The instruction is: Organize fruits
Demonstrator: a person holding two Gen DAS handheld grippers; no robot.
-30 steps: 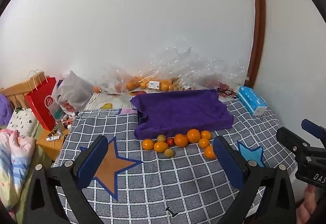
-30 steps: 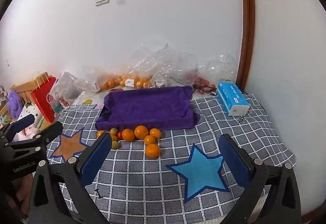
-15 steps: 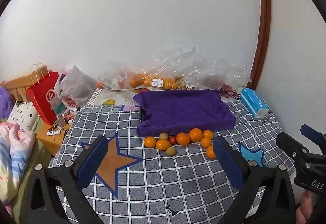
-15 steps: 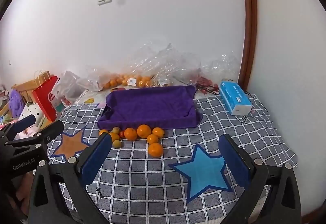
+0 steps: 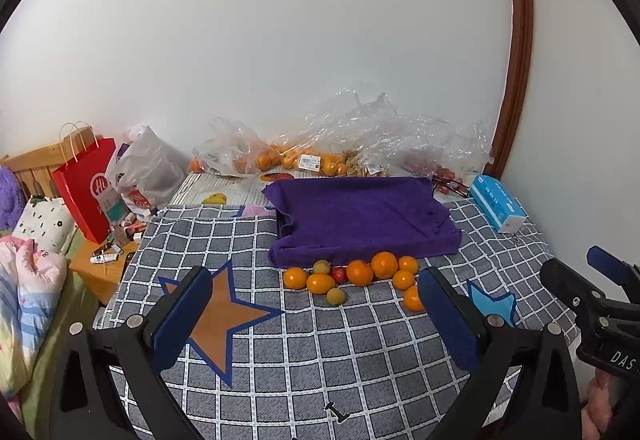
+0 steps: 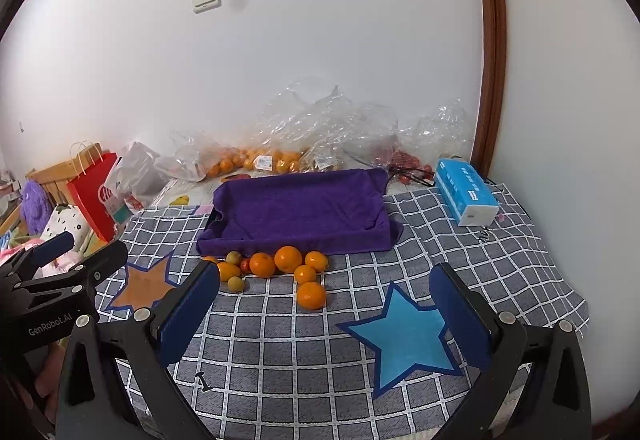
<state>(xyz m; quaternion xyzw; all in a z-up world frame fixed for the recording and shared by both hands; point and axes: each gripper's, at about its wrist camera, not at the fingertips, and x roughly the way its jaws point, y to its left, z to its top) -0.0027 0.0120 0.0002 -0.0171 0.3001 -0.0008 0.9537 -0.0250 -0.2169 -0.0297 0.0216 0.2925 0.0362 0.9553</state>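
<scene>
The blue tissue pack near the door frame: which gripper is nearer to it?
Right. The right gripper is open over the blue star, on the tissue pack side of the fruit. The left gripper is open over the orange star, further across the checked cloth.

Fruits (image 5: 356, 276) cluster before the towel-covered tray (image 5: 360, 218); plastic bags (image 5: 344, 144) behind it, tissue pack (image 5: 498, 208) right.

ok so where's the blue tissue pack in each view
Left wrist: the blue tissue pack lies at the right, beyond the purple towel's right edge.
Right wrist: the pack is right of centre, nearer the middle.
Shared landmark: the purple towel.
</scene>
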